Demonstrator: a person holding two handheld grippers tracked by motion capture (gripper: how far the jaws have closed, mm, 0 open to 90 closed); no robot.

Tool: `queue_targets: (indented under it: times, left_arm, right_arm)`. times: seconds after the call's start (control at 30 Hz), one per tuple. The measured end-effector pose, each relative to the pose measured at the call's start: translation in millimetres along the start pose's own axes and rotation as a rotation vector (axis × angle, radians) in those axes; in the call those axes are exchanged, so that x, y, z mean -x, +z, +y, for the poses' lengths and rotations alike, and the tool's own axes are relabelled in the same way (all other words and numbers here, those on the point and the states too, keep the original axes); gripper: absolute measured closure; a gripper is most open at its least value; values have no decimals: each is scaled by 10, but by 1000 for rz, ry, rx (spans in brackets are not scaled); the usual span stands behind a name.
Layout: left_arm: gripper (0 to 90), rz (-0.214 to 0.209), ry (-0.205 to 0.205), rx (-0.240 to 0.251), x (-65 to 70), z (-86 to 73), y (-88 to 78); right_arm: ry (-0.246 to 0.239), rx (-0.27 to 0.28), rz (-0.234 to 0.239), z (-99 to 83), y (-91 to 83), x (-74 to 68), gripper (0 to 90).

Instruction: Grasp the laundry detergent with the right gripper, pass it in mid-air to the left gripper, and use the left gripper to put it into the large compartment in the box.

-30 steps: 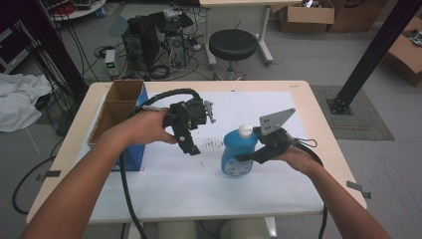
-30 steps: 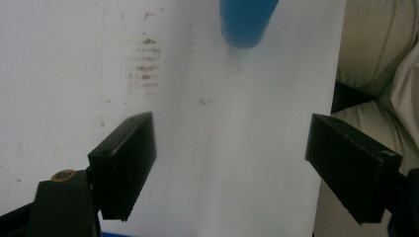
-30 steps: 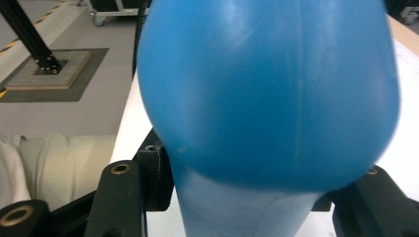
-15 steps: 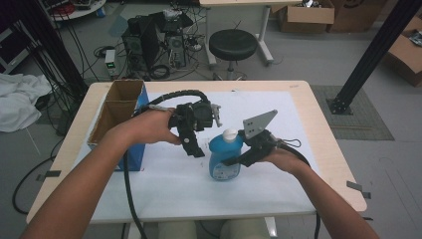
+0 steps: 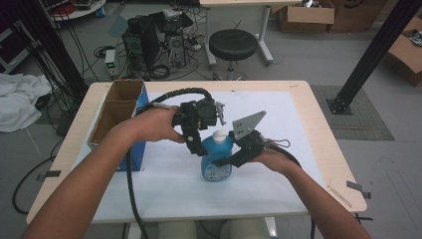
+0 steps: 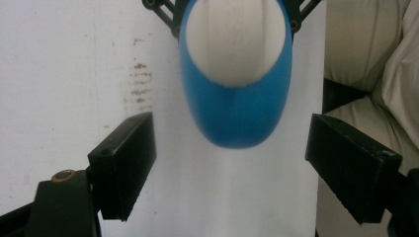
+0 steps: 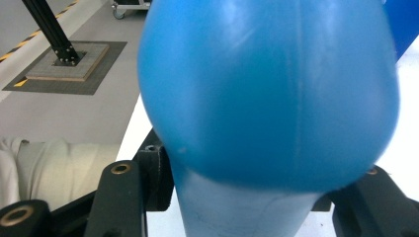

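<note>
A blue bottle (image 5: 217,162) with a white cap (image 5: 219,135) stands upright on the white sheet near the table's middle. My right gripper (image 5: 230,158) is shut on its lower body from the right; in the right gripper view the bottle (image 7: 267,89) bulges out above the jaws of my right gripper (image 7: 247,197). My left gripper (image 5: 197,145) hangs at the bottle's upper left, pointing down, open. In the left gripper view the white cap (image 6: 236,39) and blue shoulder (image 6: 237,113) lie ahead of my left gripper (image 6: 234,163), whose wide-spread pads touch nothing.
A blue cardboard box (image 5: 119,107) with two open compartments stands at the table's left edge. The white sheet (image 5: 298,124) covers most of the tabletop. A black stool (image 5: 233,44) and cables are on the floor beyond the table.
My right gripper has carried the bottle leftward across the sheet, up beside the left gripper. The left hand has stayed about where it was.
</note>
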State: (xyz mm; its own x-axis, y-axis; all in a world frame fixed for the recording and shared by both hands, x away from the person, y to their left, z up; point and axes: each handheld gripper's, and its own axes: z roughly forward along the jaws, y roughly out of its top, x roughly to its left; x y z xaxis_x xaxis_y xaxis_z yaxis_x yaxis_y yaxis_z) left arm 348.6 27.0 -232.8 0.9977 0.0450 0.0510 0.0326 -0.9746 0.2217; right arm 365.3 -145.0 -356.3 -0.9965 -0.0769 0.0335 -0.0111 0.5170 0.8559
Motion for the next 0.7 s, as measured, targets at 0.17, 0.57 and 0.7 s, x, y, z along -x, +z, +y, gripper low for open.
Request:
queue_targets:
  times: [0.17,0.57,0.7]
  left_arm:
    - [202,0,2,-2,0,13,12]
    - [202,-14,8,-9,-4,66,69]
    - [202,-17,13,-10,-8,91,102]
  right_arm:
    - [0,0,2,18,34,7,440]
    - [-1,-16,8,78,111,17,440]
    - [-5,-21,8,95,124,11,439]
